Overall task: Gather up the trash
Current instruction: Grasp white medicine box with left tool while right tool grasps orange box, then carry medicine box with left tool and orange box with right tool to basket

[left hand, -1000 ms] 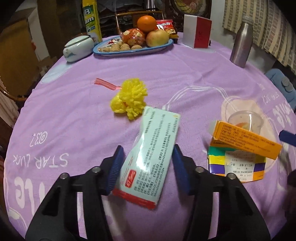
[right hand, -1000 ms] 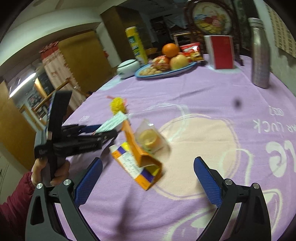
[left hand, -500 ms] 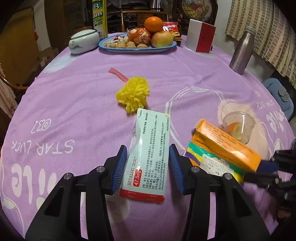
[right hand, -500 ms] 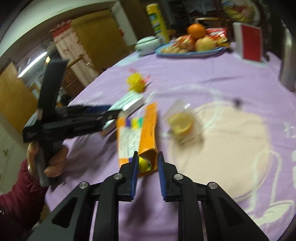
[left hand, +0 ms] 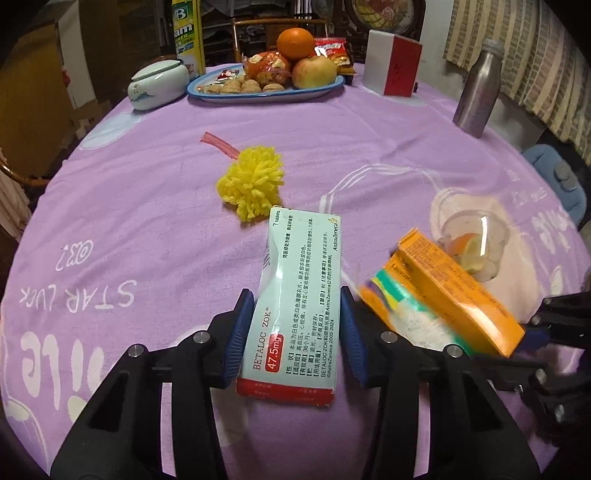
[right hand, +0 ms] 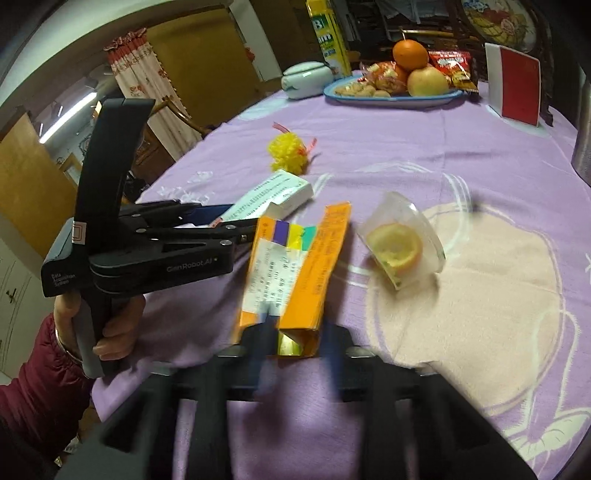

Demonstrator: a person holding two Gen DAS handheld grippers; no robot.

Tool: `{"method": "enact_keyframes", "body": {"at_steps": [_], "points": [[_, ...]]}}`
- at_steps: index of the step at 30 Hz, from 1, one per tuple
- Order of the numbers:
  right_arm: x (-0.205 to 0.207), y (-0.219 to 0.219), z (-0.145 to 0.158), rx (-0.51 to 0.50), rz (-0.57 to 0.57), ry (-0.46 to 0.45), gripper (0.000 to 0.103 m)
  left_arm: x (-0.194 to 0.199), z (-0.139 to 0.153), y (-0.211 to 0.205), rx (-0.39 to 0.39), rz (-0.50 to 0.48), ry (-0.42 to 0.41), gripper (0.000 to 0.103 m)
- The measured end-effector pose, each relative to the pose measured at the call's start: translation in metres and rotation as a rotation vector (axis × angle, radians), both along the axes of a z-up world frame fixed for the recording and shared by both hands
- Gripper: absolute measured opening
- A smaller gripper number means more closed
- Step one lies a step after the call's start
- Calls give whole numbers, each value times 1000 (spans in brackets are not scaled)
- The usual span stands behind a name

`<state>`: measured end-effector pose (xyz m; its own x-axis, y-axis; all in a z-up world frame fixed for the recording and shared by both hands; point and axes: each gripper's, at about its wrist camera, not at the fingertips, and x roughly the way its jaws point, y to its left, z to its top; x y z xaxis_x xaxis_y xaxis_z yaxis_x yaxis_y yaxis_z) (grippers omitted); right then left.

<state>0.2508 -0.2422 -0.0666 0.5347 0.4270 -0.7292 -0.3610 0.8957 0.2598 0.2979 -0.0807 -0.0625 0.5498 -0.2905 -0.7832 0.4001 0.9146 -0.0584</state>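
My left gripper [left hand: 295, 332] is shut on a pale green Betaloc medicine box [left hand: 299, 295] and holds it above the purple tablecloth [left hand: 147, 206]; the box also shows in the right wrist view [right hand: 273, 194]. My right gripper [right hand: 295, 343] is shut on the near end of an orange medicine box [right hand: 295, 266], seen blurred in the left wrist view [left hand: 443, 299]. A yellow pompom [left hand: 255, 184] with a red ribbon lies ahead. A clear plastic cup [right hand: 402, 243] with orange peel lies tipped to the right of the orange box.
At the far side stand a blue plate [left hand: 258, 94] of fruit and nuts, a white lidded pot [left hand: 157, 85], a red and white box [left hand: 391, 68], a steel bottle [left hand: 478, 94] and a yellow-green carton [left hand: 188, 35].
The right gripper has closed on the orange box and lifted and turned it. The left gripper still holds the Betaloc box and has drawn back a little.
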Motion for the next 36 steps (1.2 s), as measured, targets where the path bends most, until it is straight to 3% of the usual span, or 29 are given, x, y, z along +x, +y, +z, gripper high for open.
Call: {"method": "enact_keyframes", "body": {"at_steps": [4, 7, 23, 36], "points": [[-9, -12, 13, 32, -42, -80, 19, -10, 17, 11, -58, 21, -76, 47], [-12, -19, 17, 86, -39, -81, 19, -18, 24, 24, -104, 46, -77, 47], [-64, 4, 51, 174, 45, -154, 19, -109, 65, 78, -136, 121, -135, 47], [-112, 63, 68, 214, 191, -172, 19, -199, 81, 151, -135, 258, -215, 47]]}}
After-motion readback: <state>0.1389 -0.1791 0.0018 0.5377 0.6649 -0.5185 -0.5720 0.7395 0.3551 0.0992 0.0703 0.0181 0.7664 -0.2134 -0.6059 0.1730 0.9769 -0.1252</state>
